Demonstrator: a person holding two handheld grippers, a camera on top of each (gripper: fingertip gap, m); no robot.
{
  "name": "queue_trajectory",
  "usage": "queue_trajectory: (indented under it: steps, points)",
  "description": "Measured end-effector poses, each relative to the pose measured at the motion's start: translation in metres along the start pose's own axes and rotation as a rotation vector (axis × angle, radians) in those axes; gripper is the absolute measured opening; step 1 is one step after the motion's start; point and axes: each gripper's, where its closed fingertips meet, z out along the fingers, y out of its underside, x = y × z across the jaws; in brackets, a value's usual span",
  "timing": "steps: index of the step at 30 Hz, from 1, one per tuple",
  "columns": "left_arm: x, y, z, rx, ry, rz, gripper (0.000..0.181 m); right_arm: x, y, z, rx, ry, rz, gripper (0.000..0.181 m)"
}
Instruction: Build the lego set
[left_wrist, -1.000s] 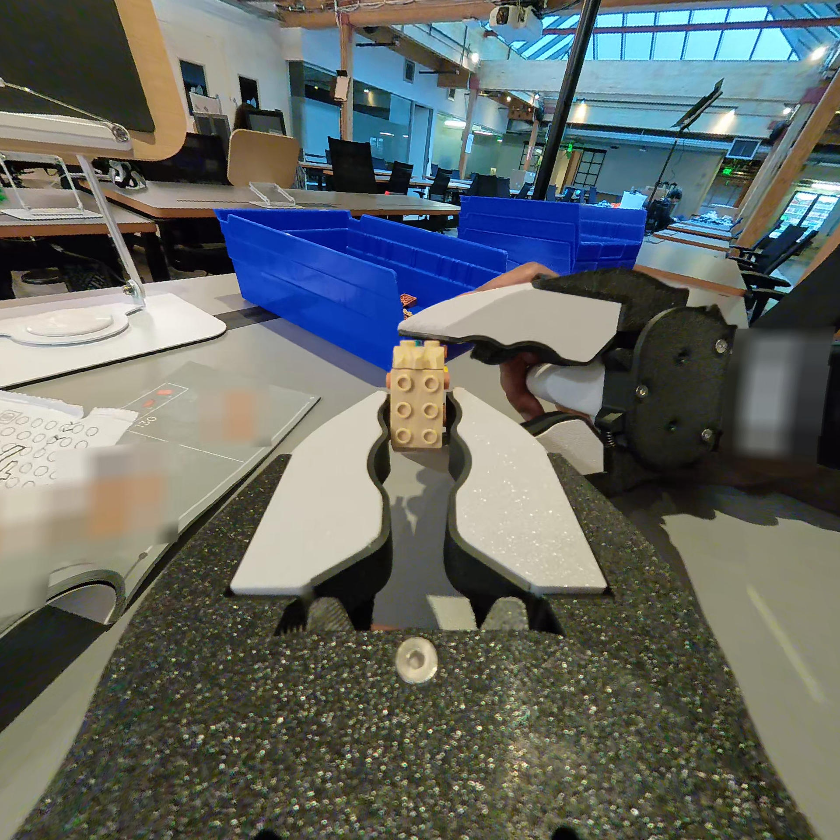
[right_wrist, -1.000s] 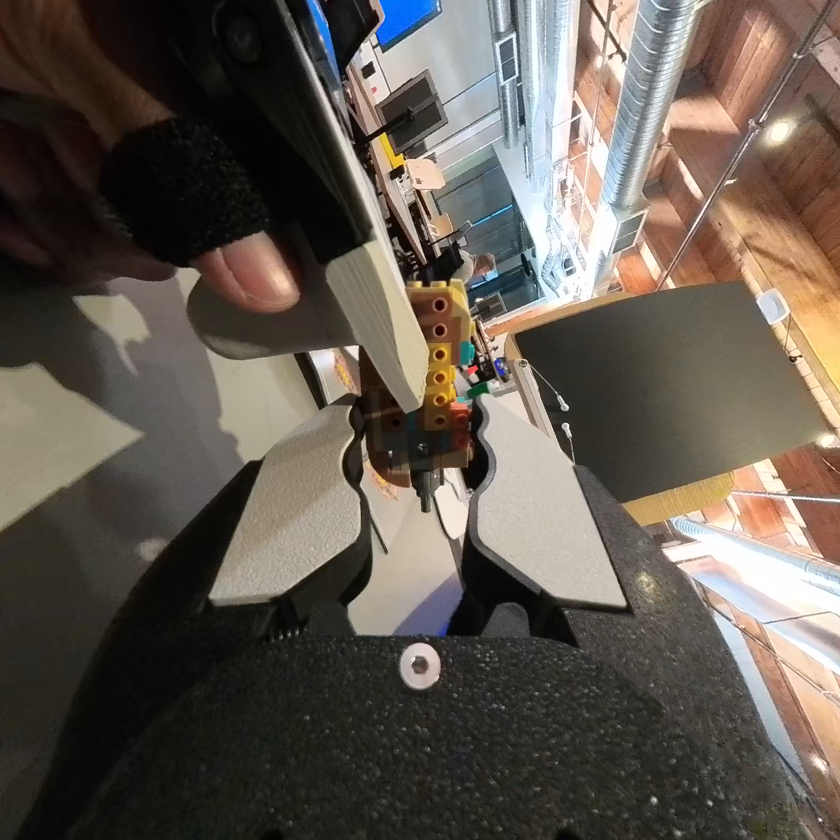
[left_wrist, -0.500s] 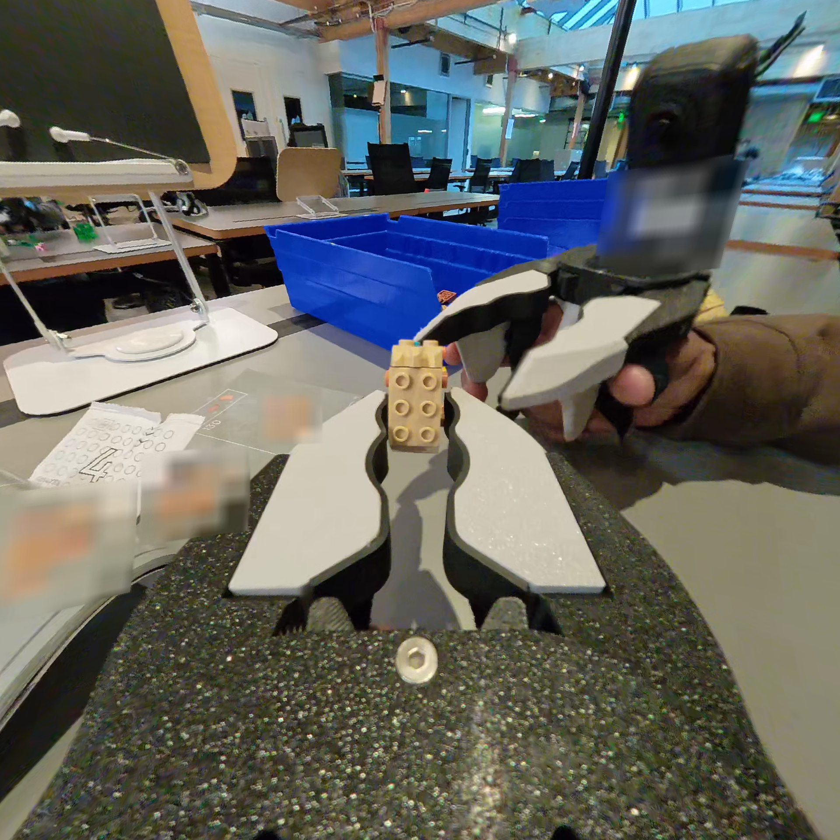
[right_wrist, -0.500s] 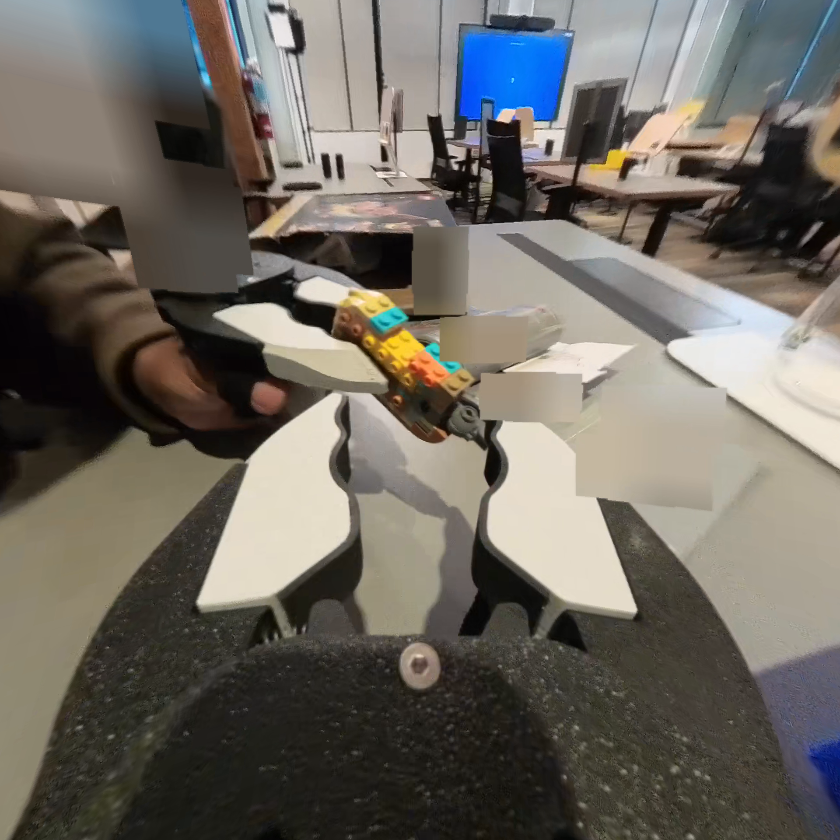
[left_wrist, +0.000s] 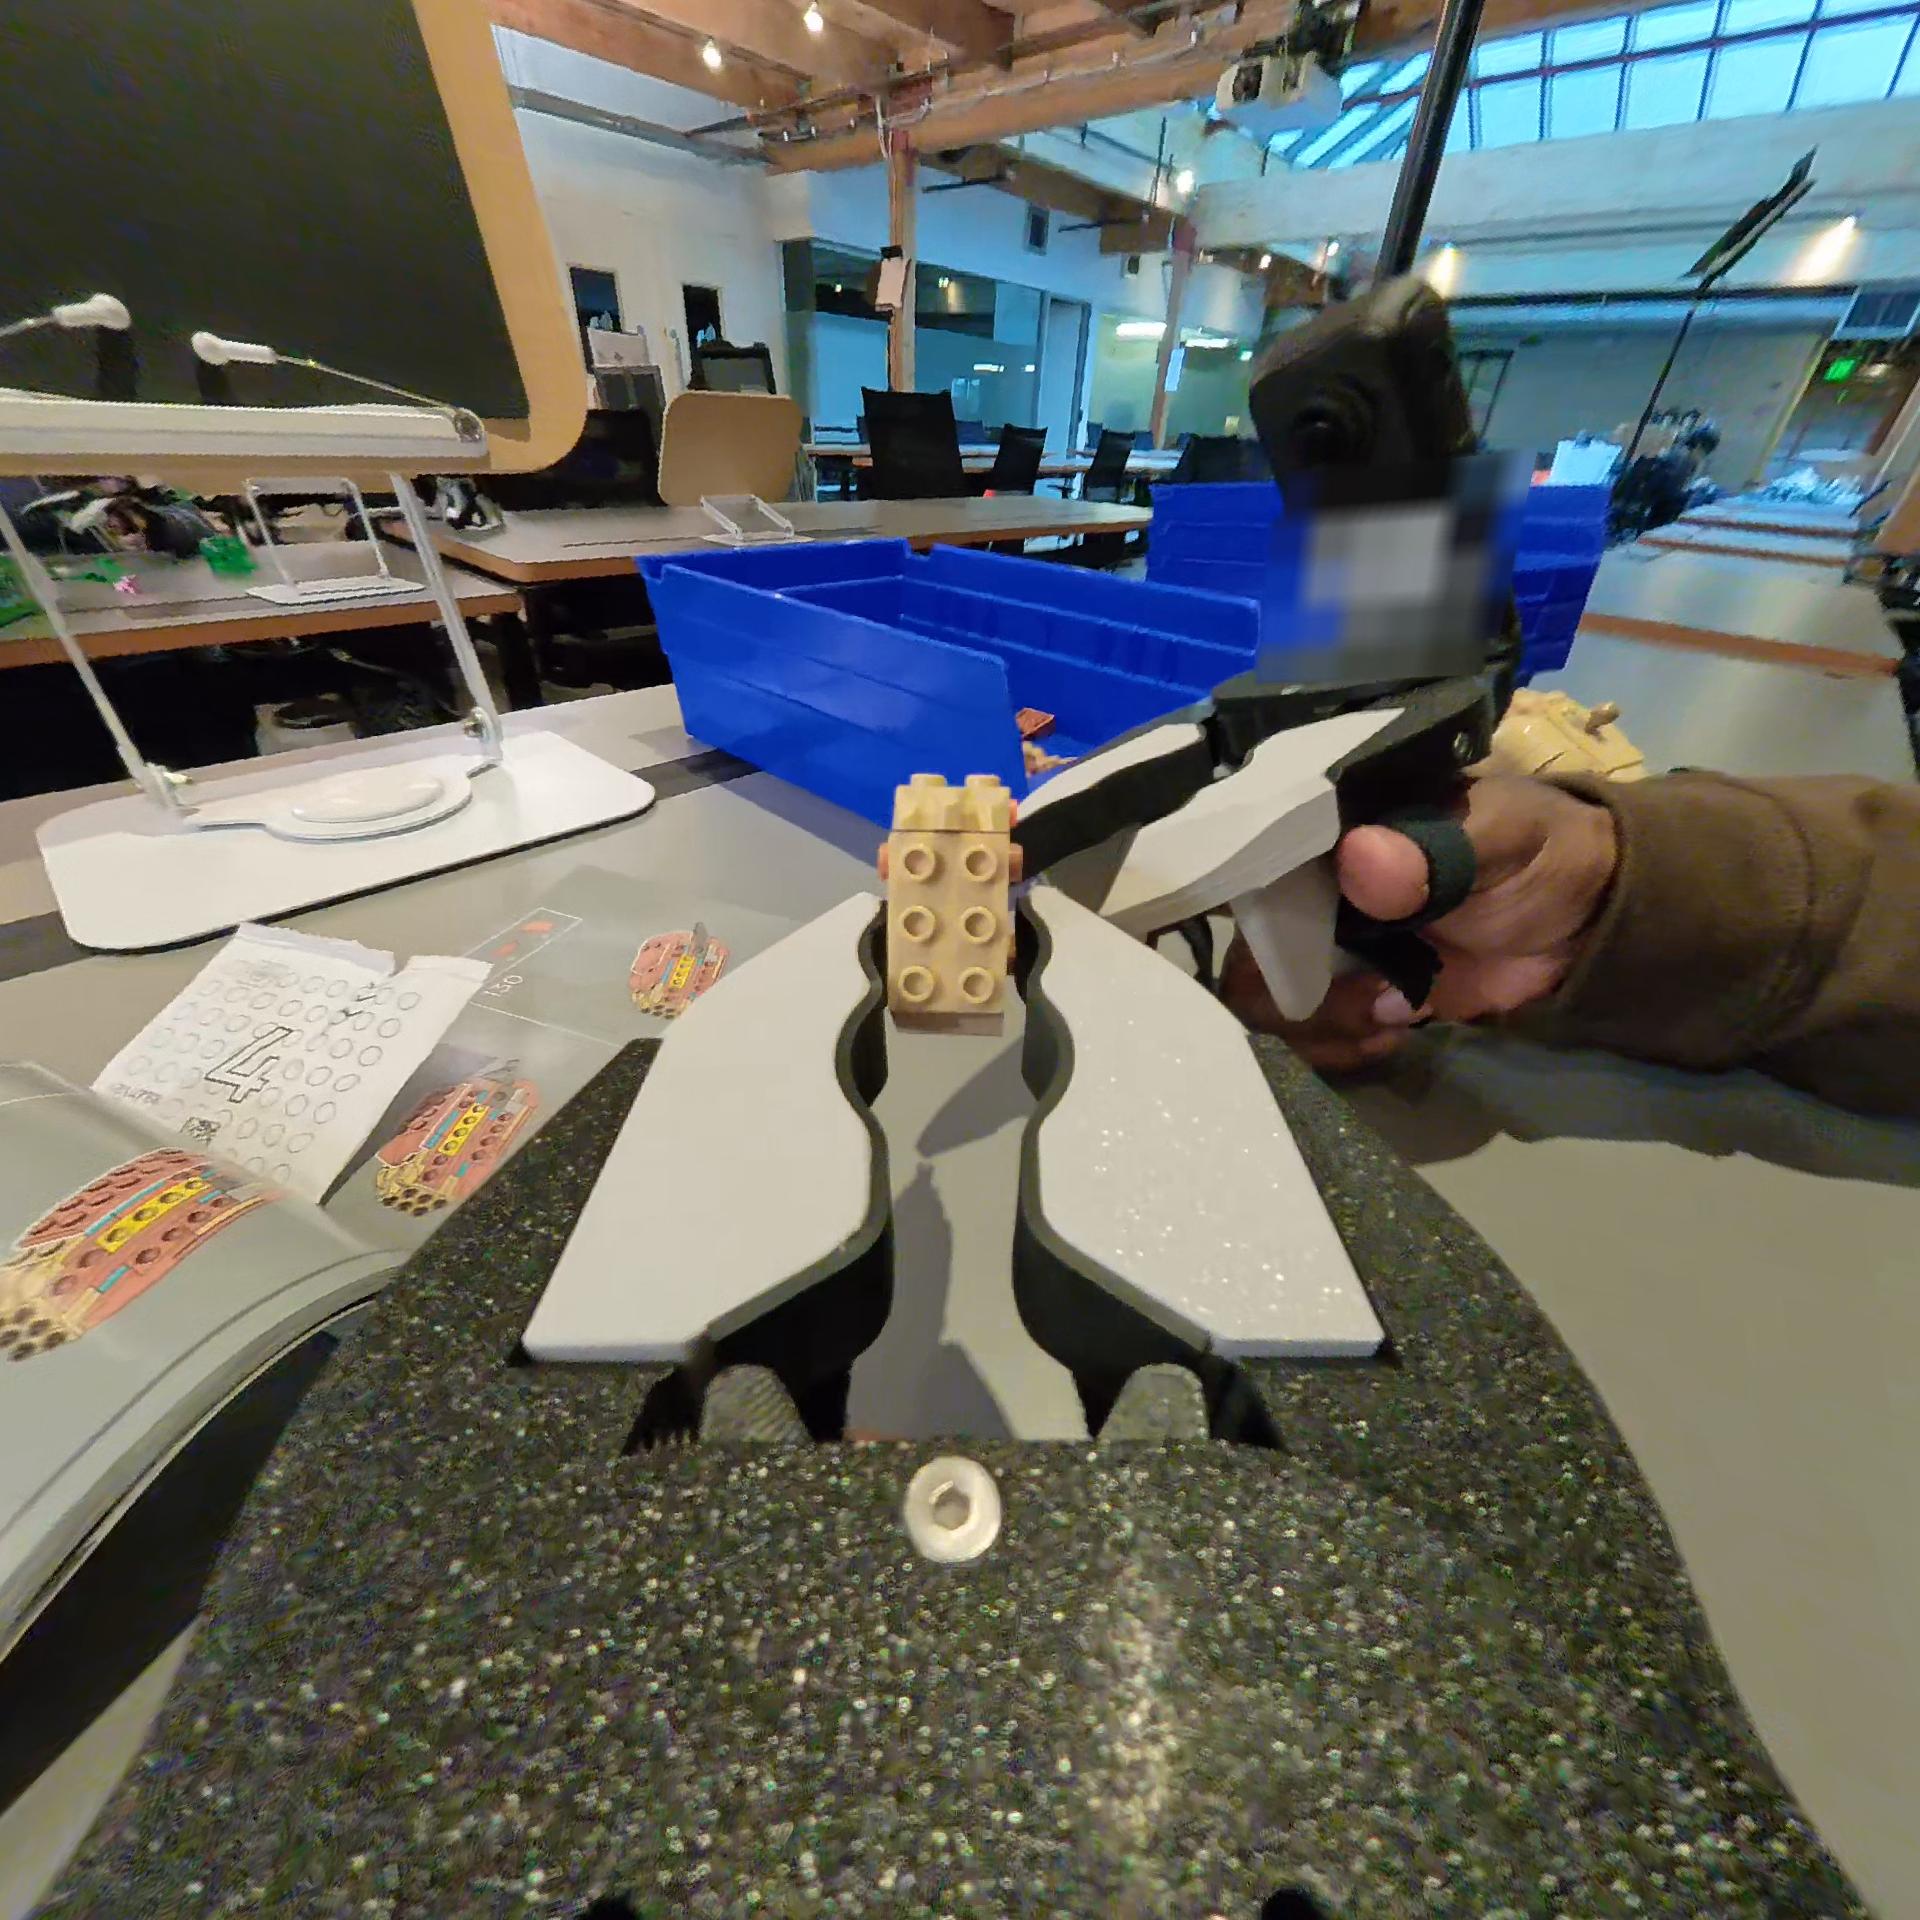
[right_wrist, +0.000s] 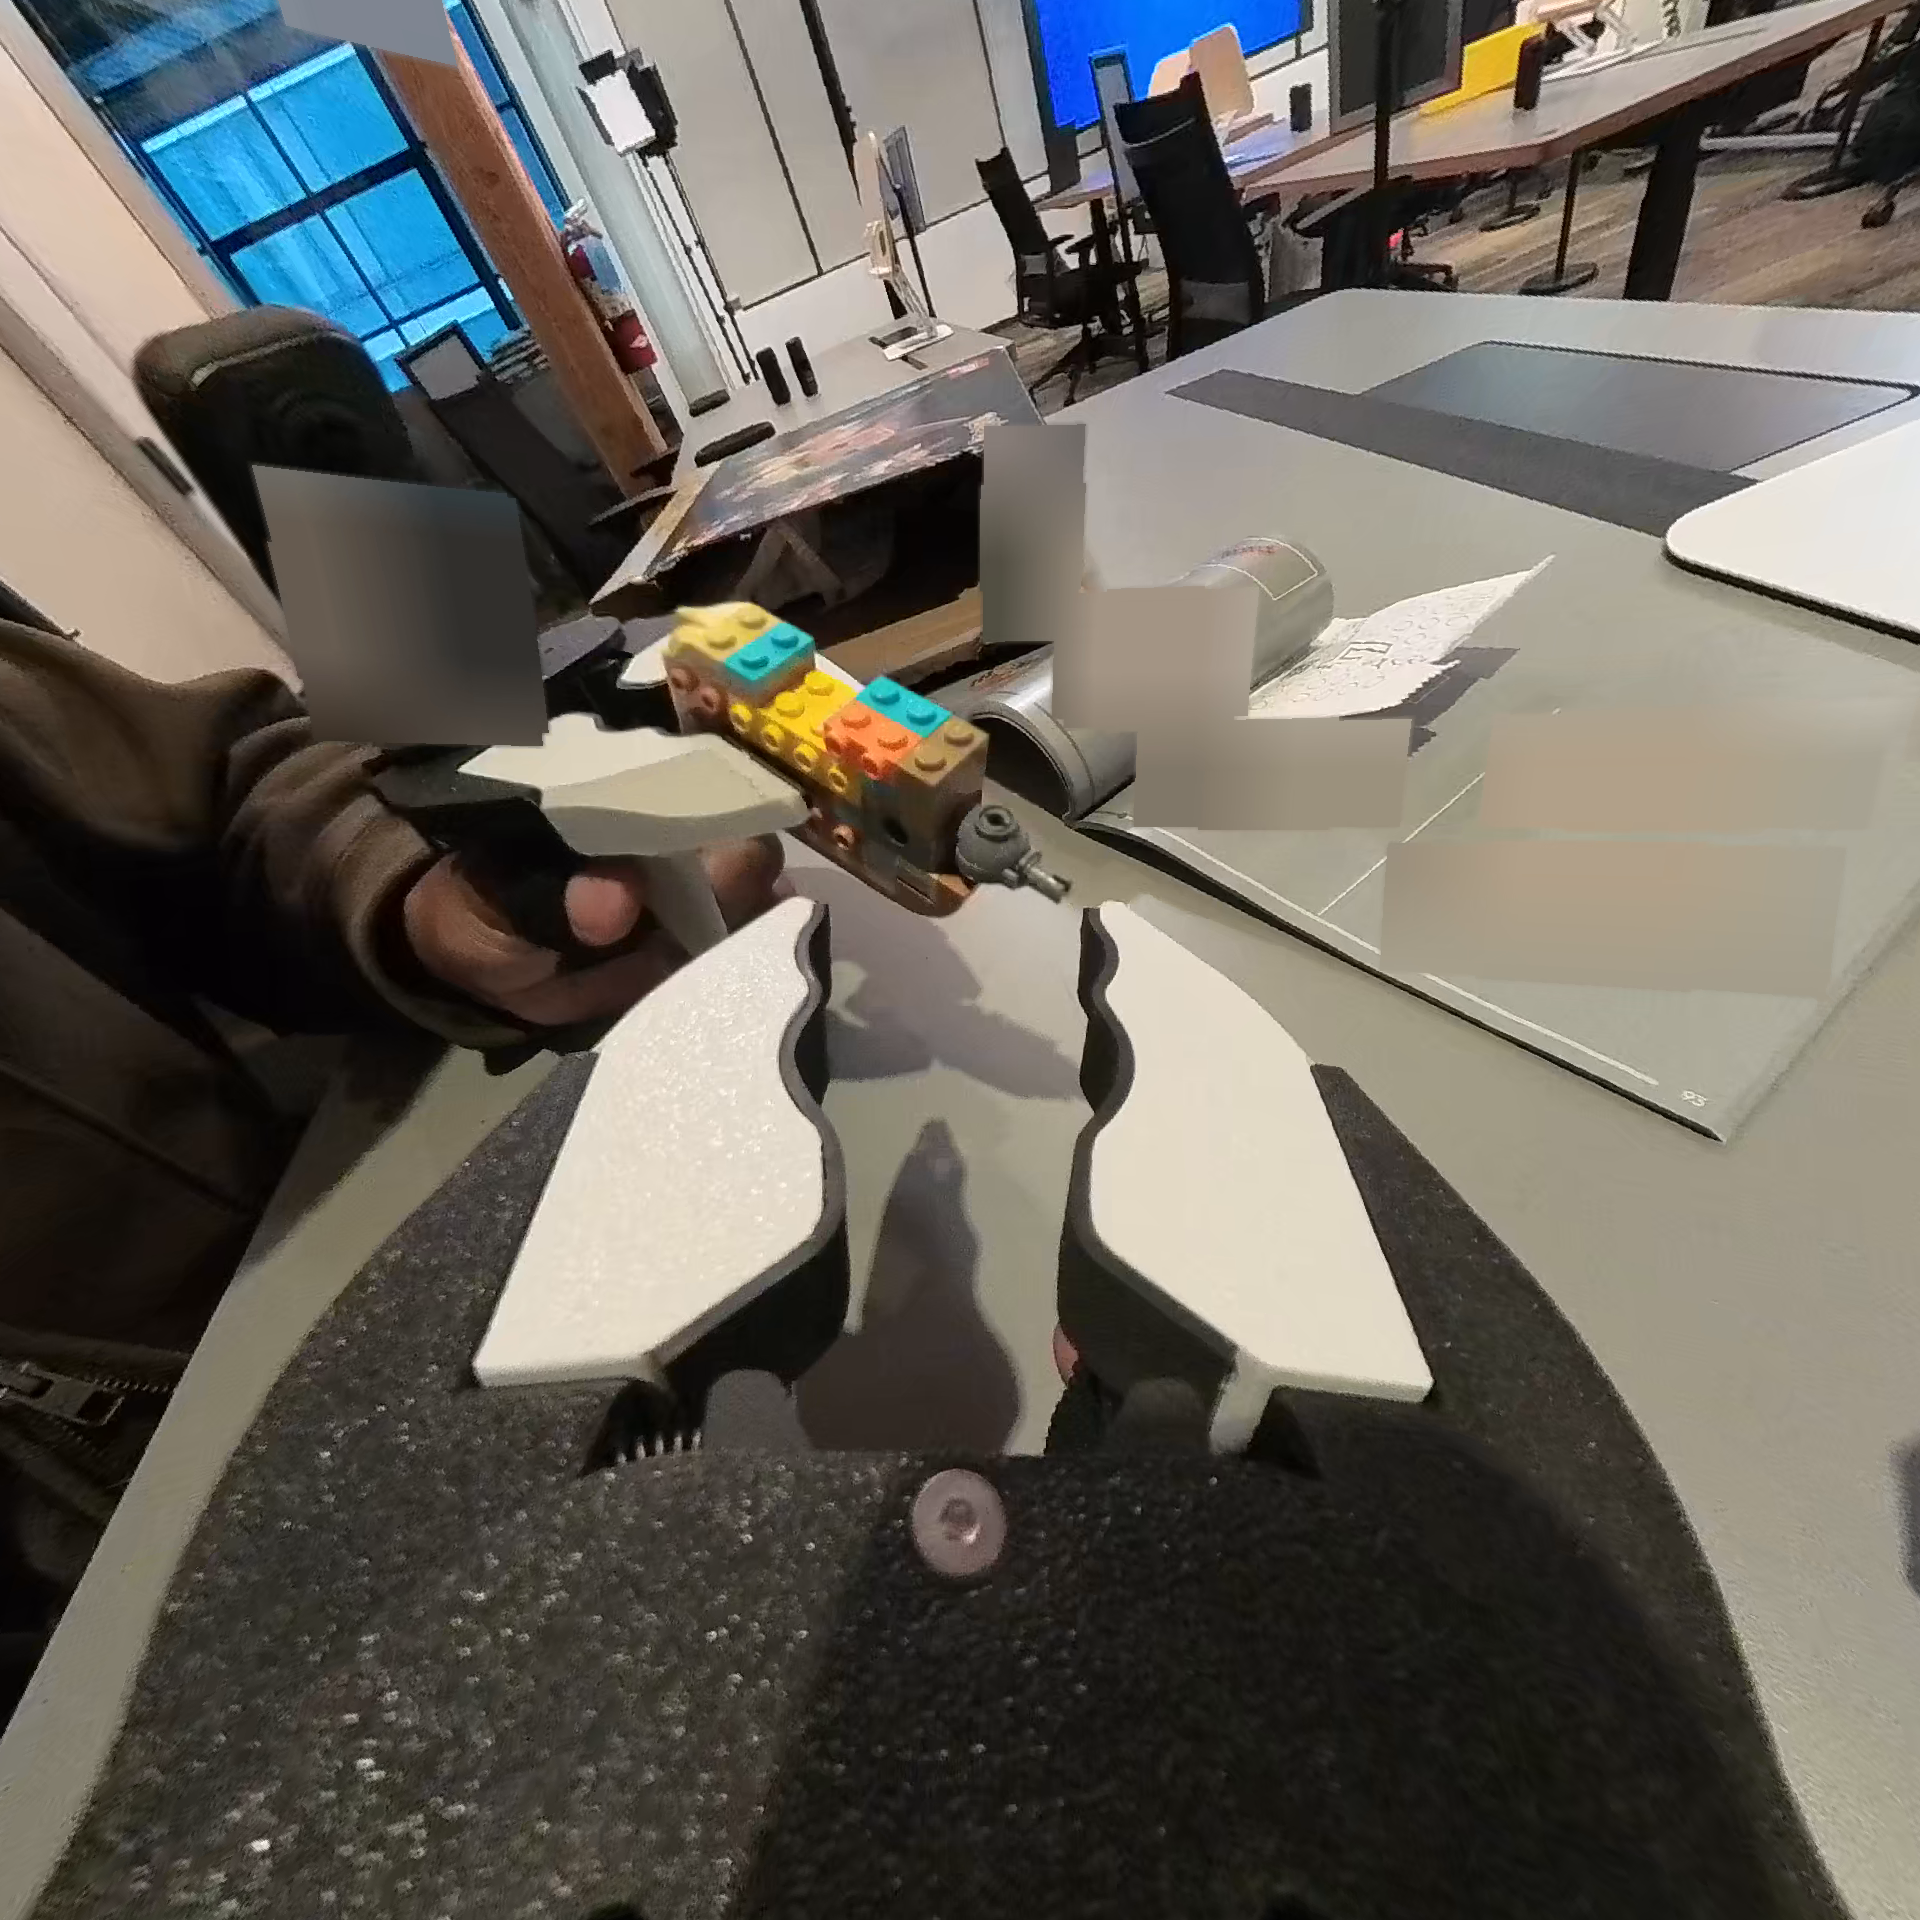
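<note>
My right gripper (right_wrist: 951, 920) has let go of the multicoloured brick assembly (right_wrist: 831, 743) within the last second. A second ago both tools pinched it, the right one rolled over; now the right is level again, drawn back toward me, fingers spread and empty, the model just beyond its tips. I read this as a joint pressed home and the hand-off complete, so the right tool is free to fetch the next piece.

My left gripper (left_wrist: 948, 935) stays clenched on the assembly, which shows from this side as a tan studded end (left_wrist: 948, 914) standing upright between the fingertips, clear of the grey tabletop (left_wrist: 1662, 1299). In the right wrist view the model's yellow, teal and orange bricks run along its top, with a small dark grey knob (right_wrist: 1003, 842) at the near end.

Containers:
- Open blue plastic bin (left_wrist: 831, 665), far centre of the table. A few brown and tan loose bricks (left_wrist: 1034, 727) show at its near right corner. The rest of the floor is hidden by the front wall.
- More blue bins (left_wrist: 1205, 530) stacked behind it. Contents not visible.
- Dark printed cardboard box (right_wrist: 831, 488), far left in the right wrist view. Interior in shadow, cannot tell.

The open instruction booklet (left_wrist: 135, 1226) and a torn white paper bag (left_wrist: 270, 1039) lie near left. A tan built piece (left_wrist: 1558, 732) sits far right, behind the right hand (left_wrist: 1475, 914).
</note>
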Motion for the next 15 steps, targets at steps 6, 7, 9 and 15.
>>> queue_trajectory:
  steps: [6,7,9,15]
  points:
    - [0.001,-0.011,-0.004,0.093,0.071,-0.136,0.022,-0.002,-0.003,-0.001,0.017,0.002,-0.021,0.045]
    - [0.001,-0.013,-0.004,0.108,0.08,-0.155,0.022,-0.003,-0.003,-0.002,0.023,0.0,-0.022,0.045]
    - [0.001,-0.016,-0.006,0.129,0.096,-0.183,0.022,-0.003,-0.004,-0.003,0.029,-0.002,-0.023,0.045]
    - [0.001,-0.019,-0.007,0.153,0.139,-0.244,0.022,-0.004,-0.004,-0.004,0.035,-0.004,-0.022,0.045]
